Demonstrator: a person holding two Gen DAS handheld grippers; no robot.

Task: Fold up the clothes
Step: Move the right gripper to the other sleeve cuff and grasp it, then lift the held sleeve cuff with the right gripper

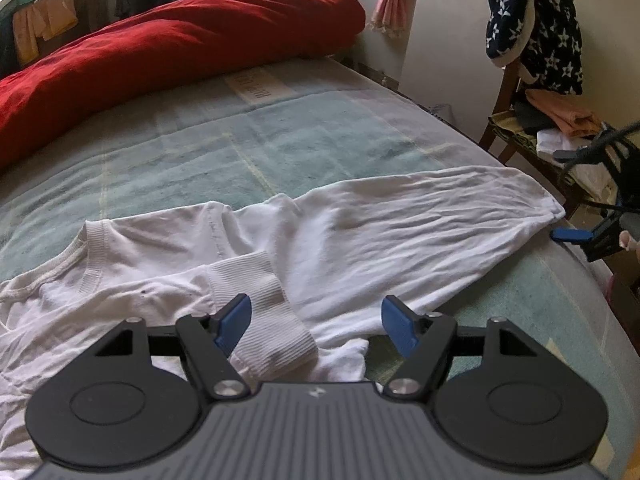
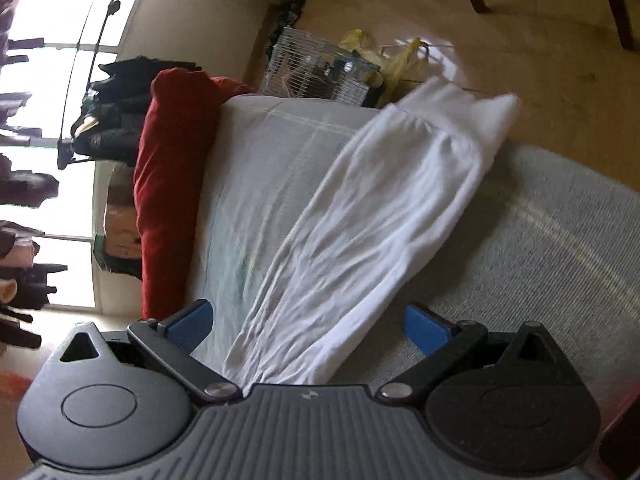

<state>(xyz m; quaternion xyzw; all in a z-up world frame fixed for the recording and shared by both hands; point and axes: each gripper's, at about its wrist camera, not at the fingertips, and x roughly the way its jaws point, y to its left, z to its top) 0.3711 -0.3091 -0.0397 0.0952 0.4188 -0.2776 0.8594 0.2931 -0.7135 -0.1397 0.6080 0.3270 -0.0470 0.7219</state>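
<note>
Left tool [image 1: 316,326]: jaws wide, holding nothing, hovering over the ribbed cuff [image 1: 266,322] of a sleeve that already lies folded in across the white long-sleeve shirt [image 1: 360,236]. Right tool [image 2: 308,330]: jaws also wide and empty, straddling the near end of the other sleeve [image 2: 360,232] without clamping it, as far as I can tell. That sleeve stretches out flat toward the bed [image 1: 248,136] edge, not folded. The shirt lies spread on the bed, collar [image 1: 86,256] to the left in the left wrist view. Judgement: early stage, one sleeve in, second sleeve and body folds left. A red duvet [image 1: 168,48] is bunched at the far side. On the chair [image 1: 504,120] beyond are more clothes, possibly still to be folded.
</note>
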